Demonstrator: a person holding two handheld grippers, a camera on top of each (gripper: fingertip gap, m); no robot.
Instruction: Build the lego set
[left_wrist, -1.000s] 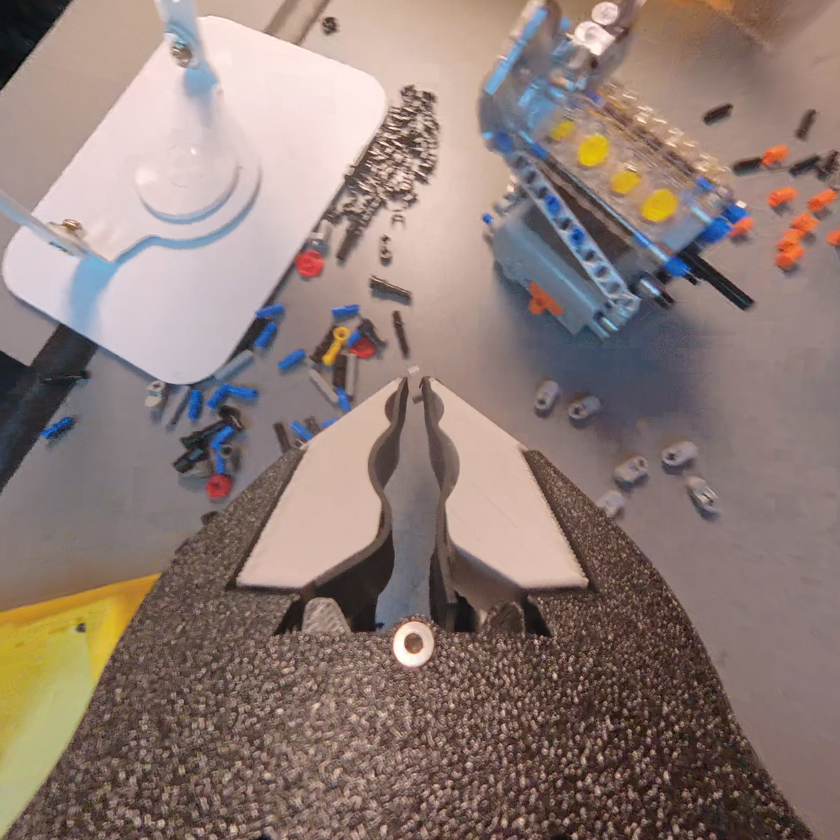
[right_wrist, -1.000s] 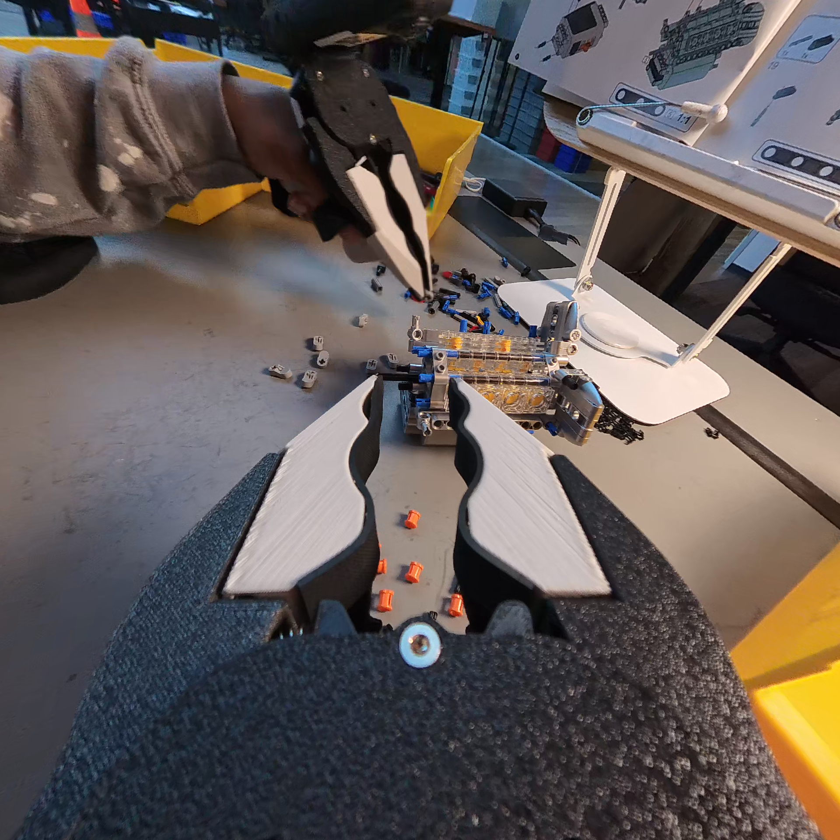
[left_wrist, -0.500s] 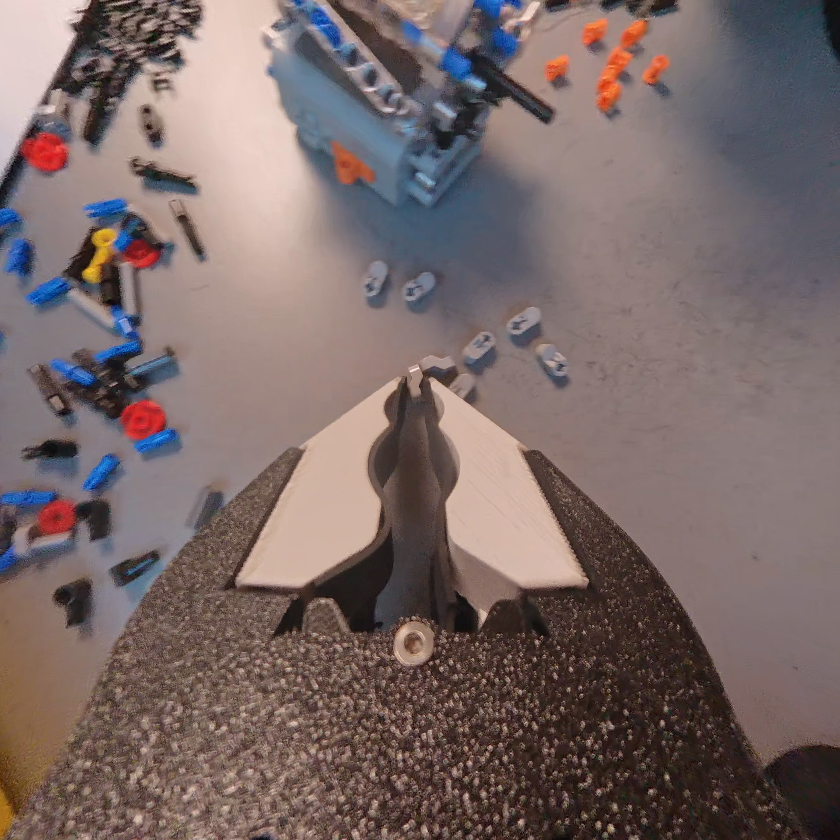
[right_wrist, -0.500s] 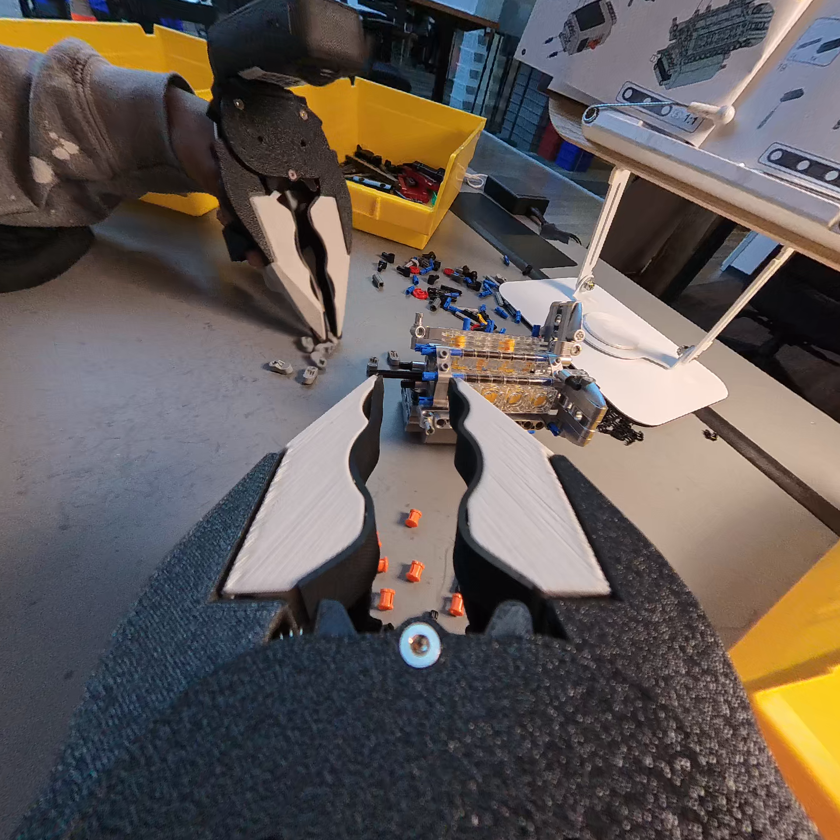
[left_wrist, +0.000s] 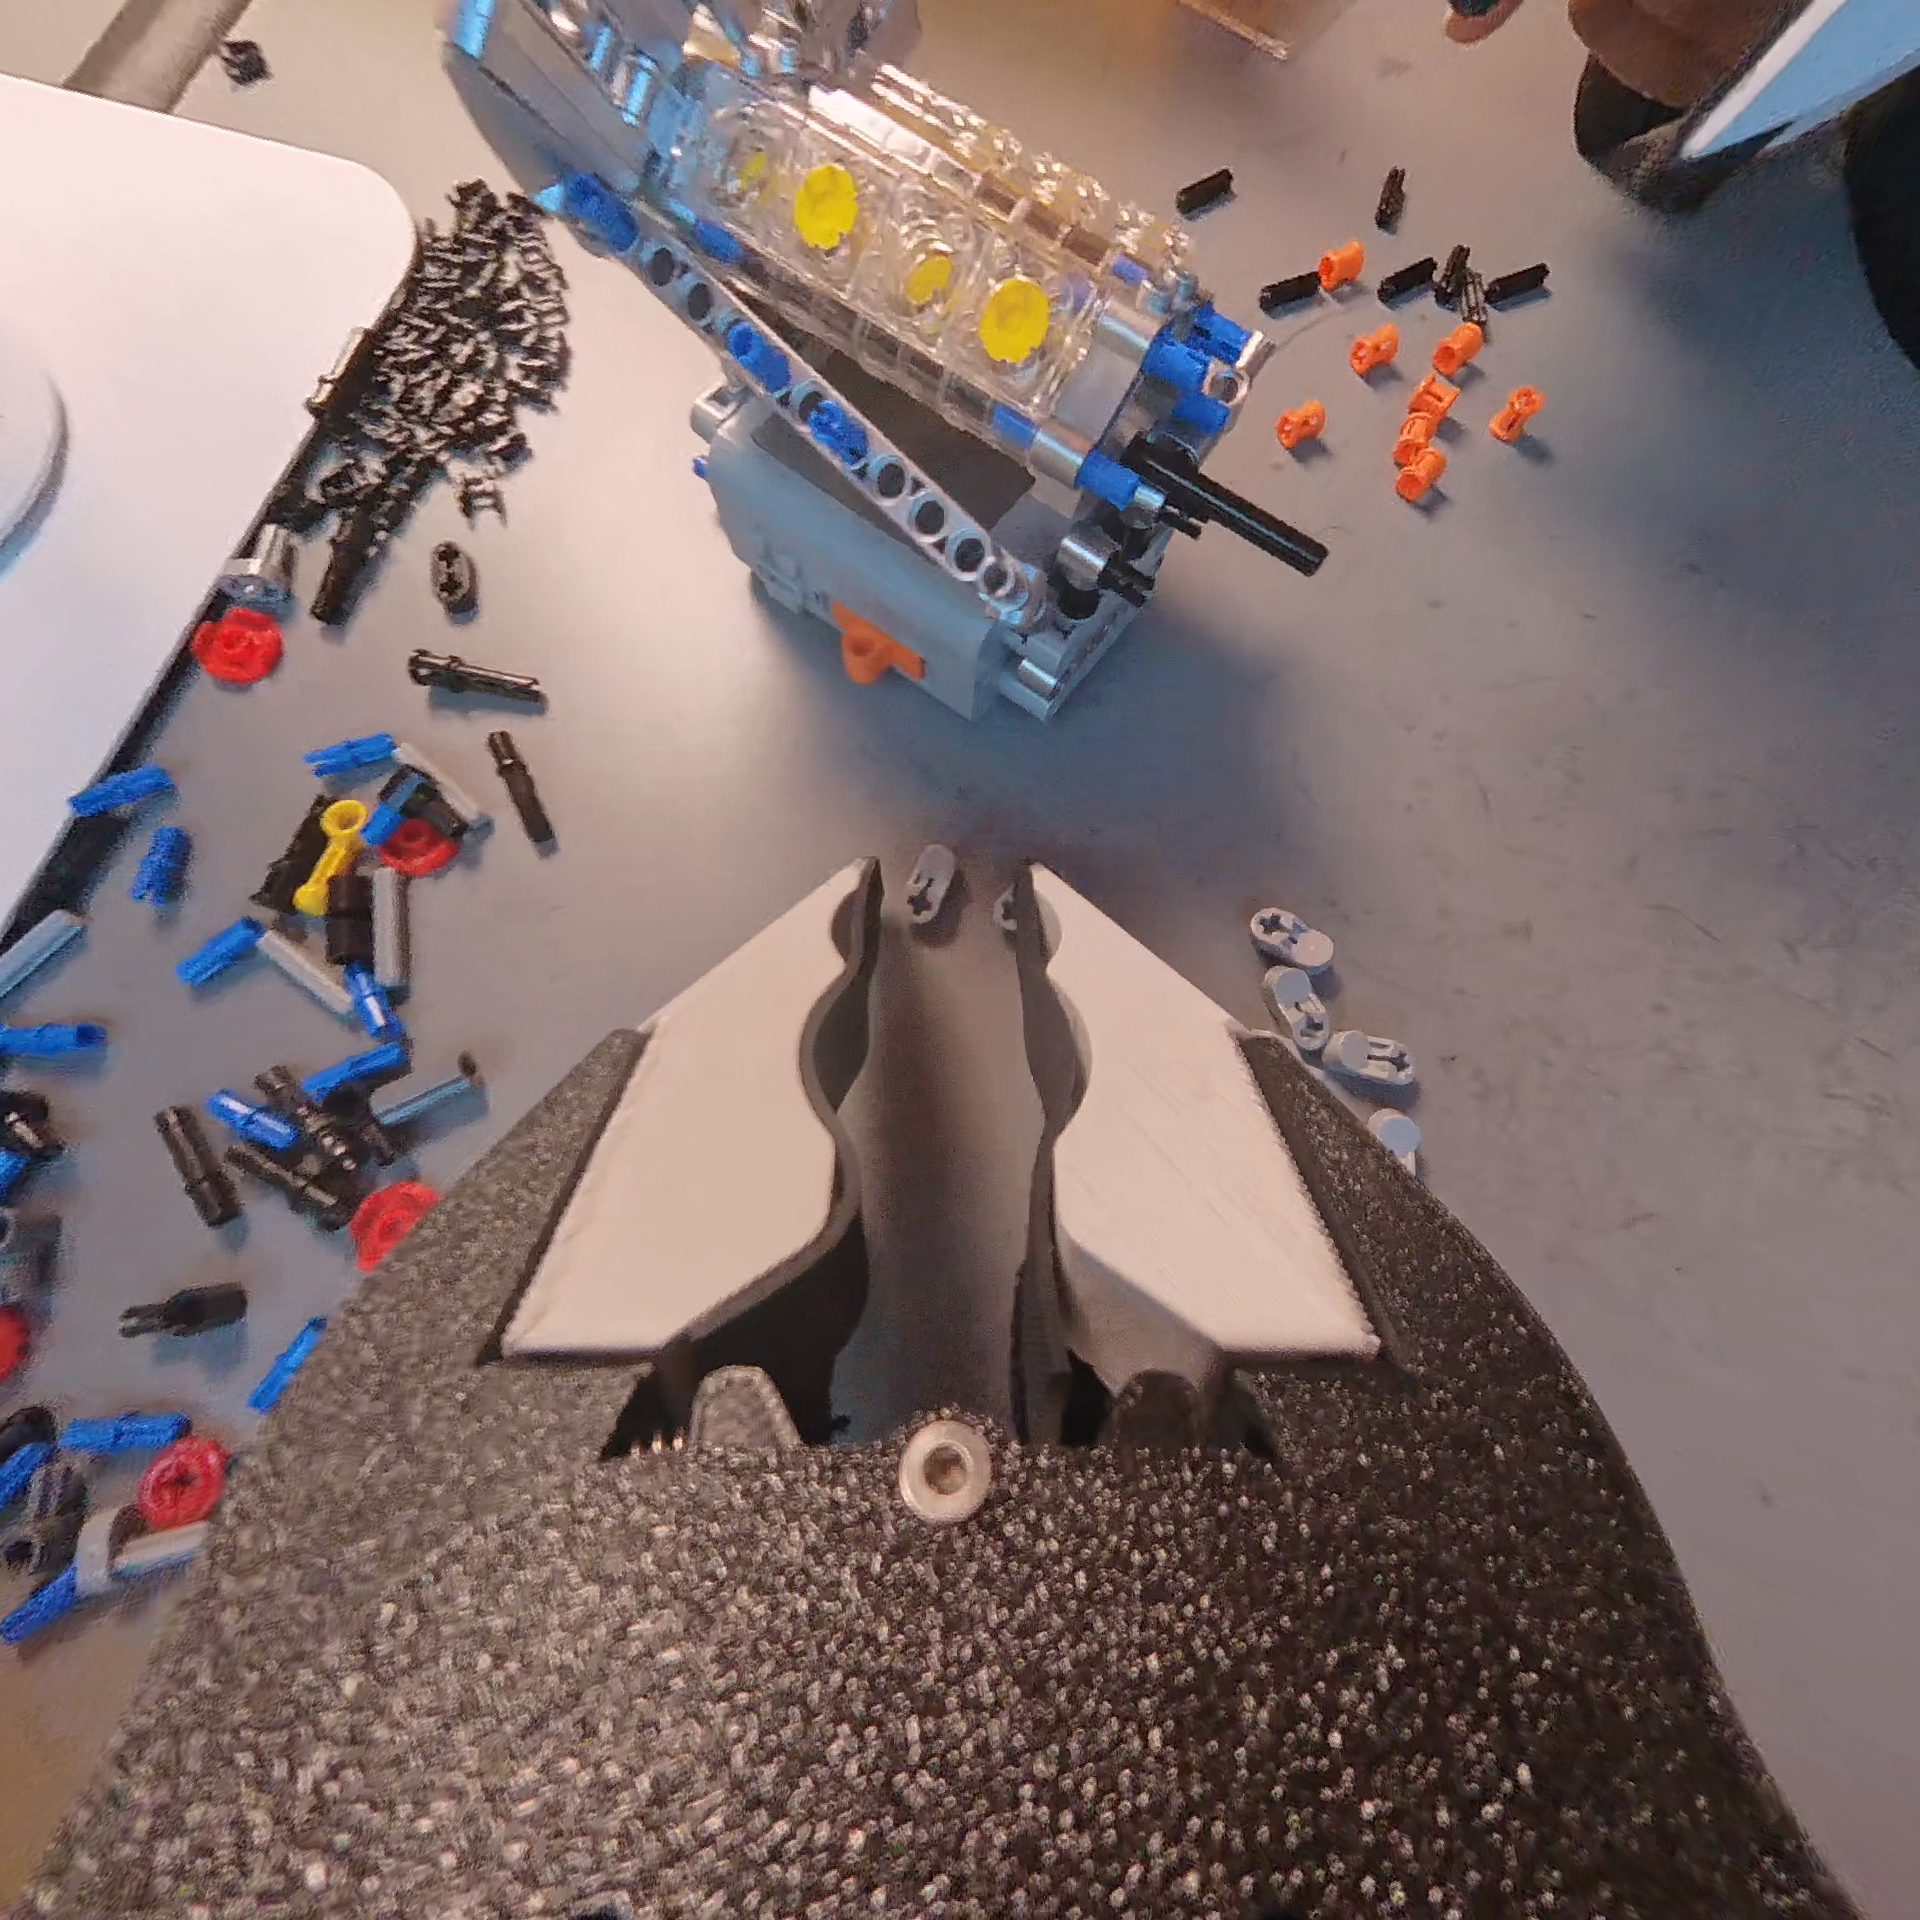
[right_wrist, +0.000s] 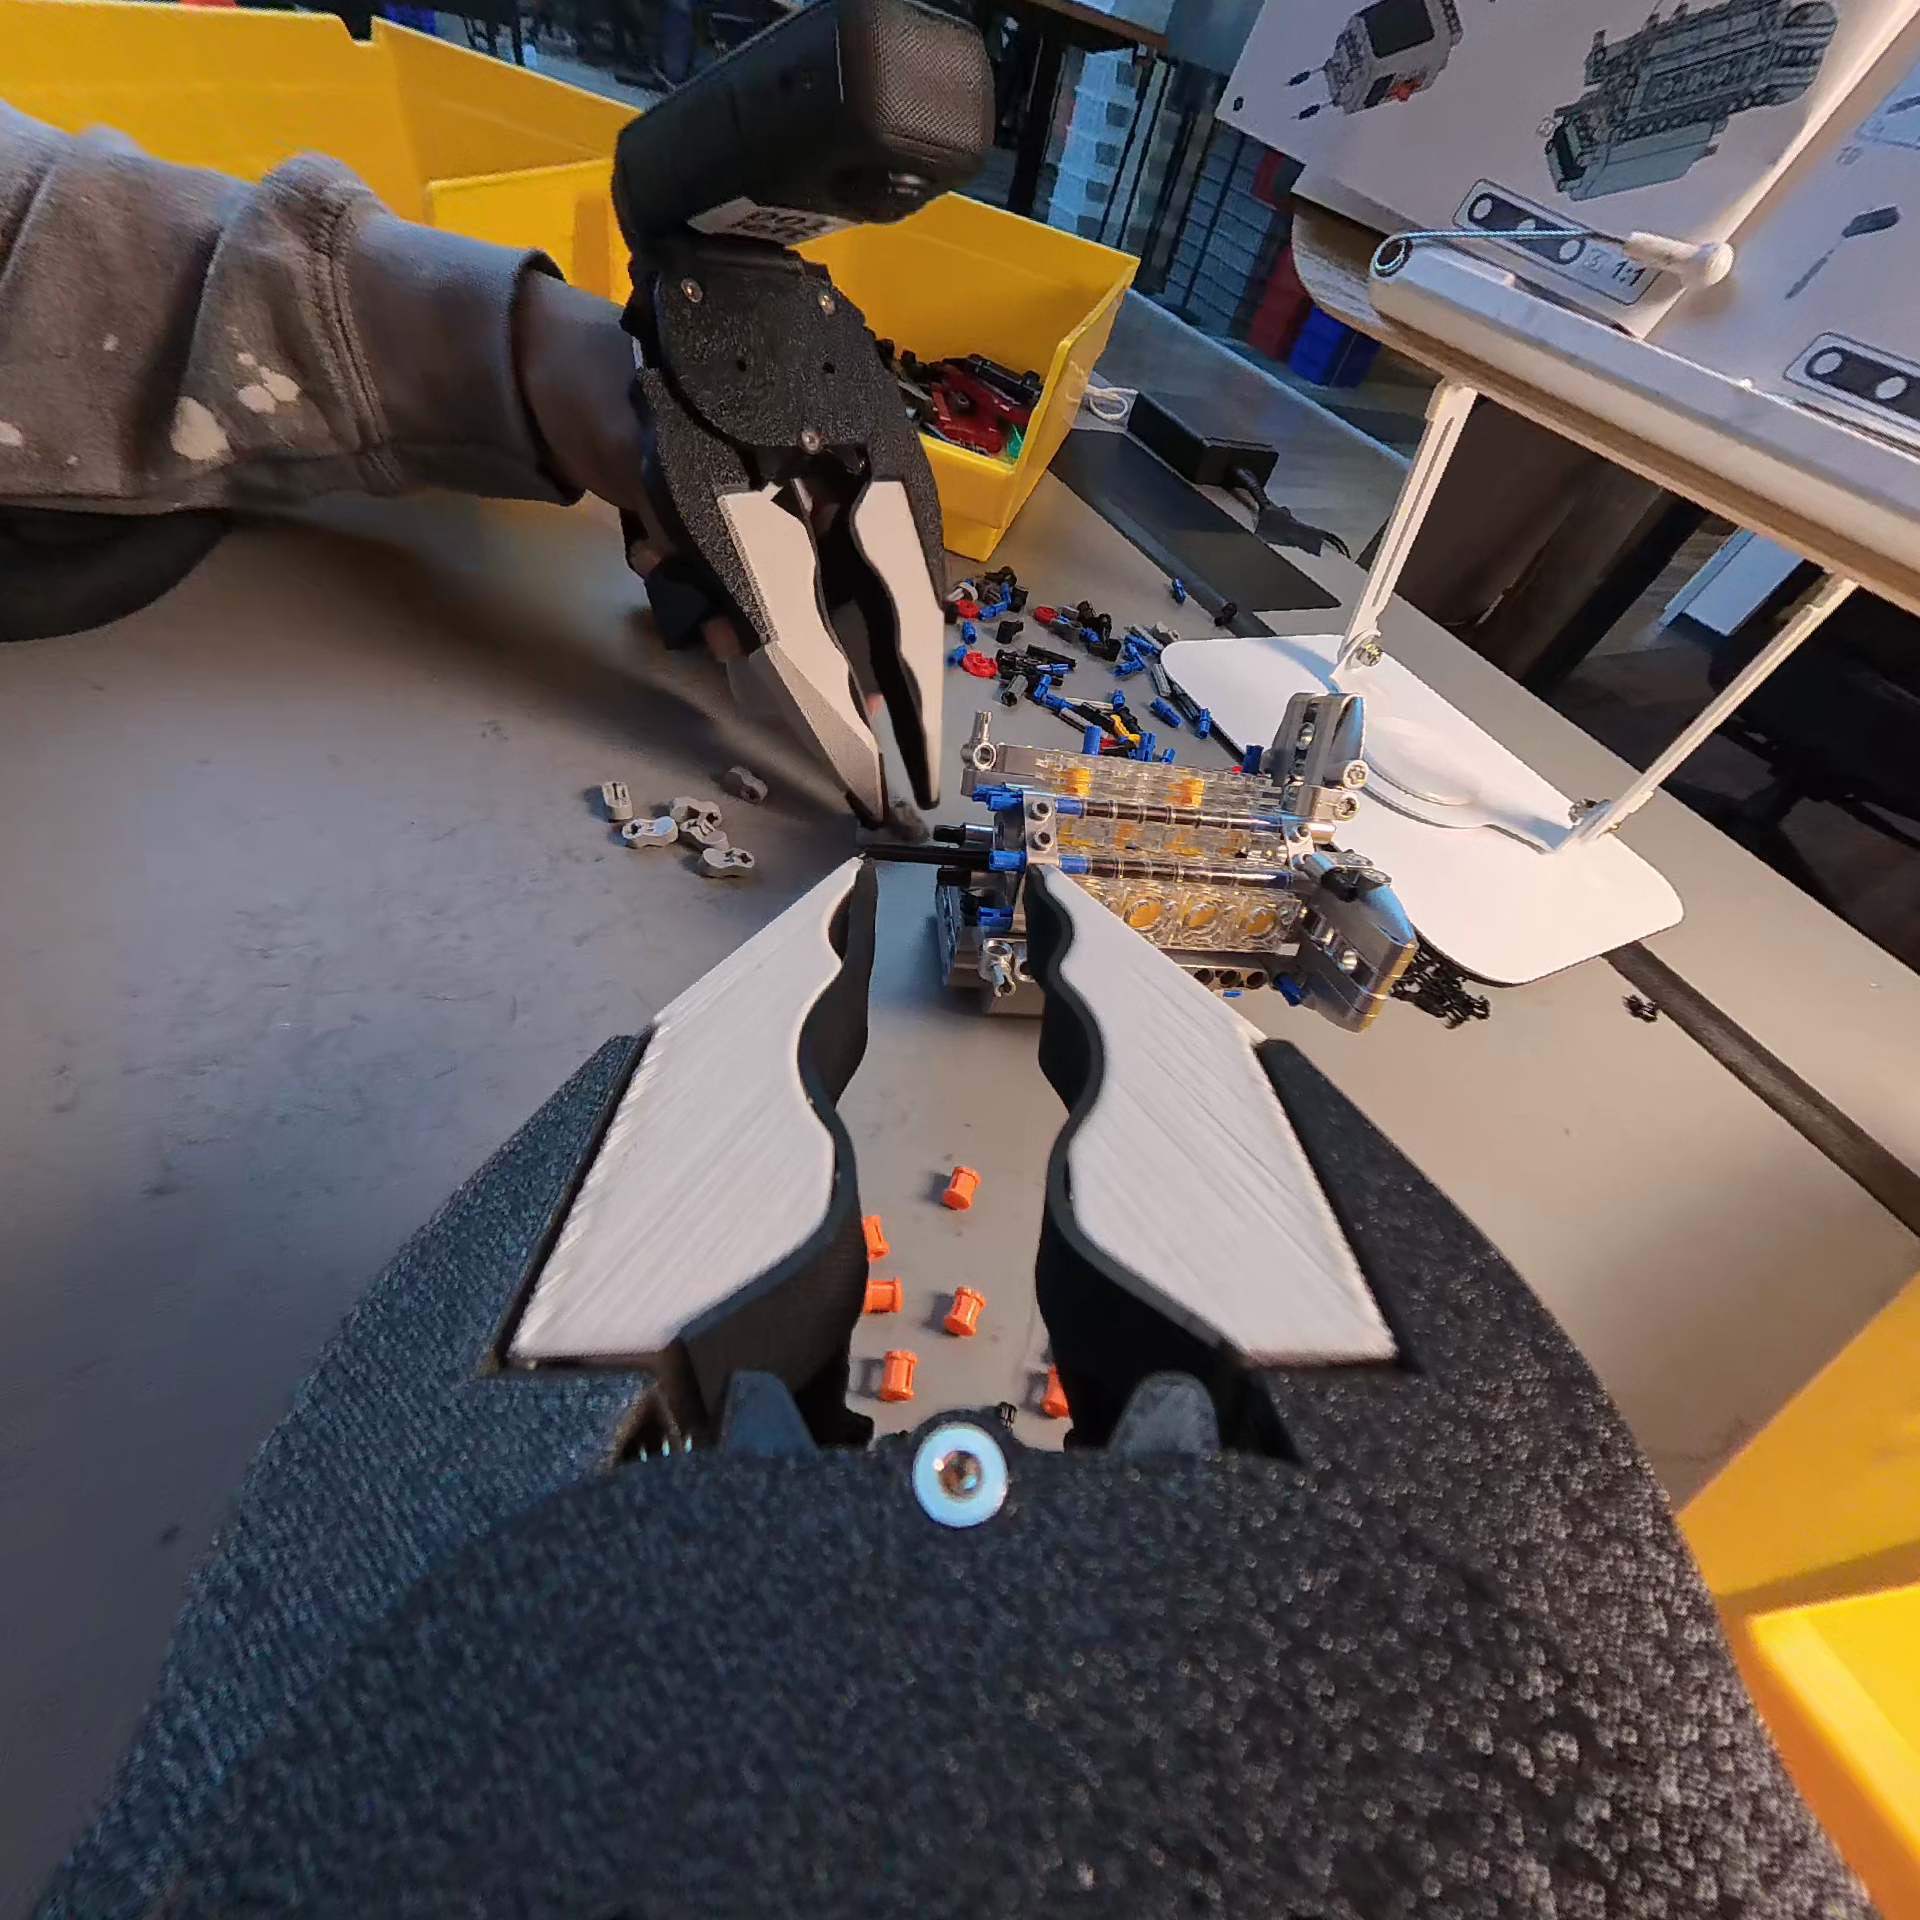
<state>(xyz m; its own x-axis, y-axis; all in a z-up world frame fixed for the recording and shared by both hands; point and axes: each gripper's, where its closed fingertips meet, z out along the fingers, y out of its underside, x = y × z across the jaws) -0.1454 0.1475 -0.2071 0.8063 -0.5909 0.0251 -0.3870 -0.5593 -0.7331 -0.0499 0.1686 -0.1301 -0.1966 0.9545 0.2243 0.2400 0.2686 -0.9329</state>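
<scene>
The left tongs (left_wrist: 948, 881), pinched nearly shut on a small grey connector half a second ago, now stand parted with a grey connector (left_wrist: 928, 894) lying on the table (left_wrist: 1558, 831) between the tips. In the right wrist view they sit closer to the brick-built engine model (right_wrist: 1164, 883), tips just beside its black axle (right_wrist: 914, 854).

My left camera looks steeply down, close over the bench (left_wrist: 1558, 935); my right looks level across it; both share the brick engine model (left_wrist: 935, 416) (right_wrist: 1174, 883).
</scene>
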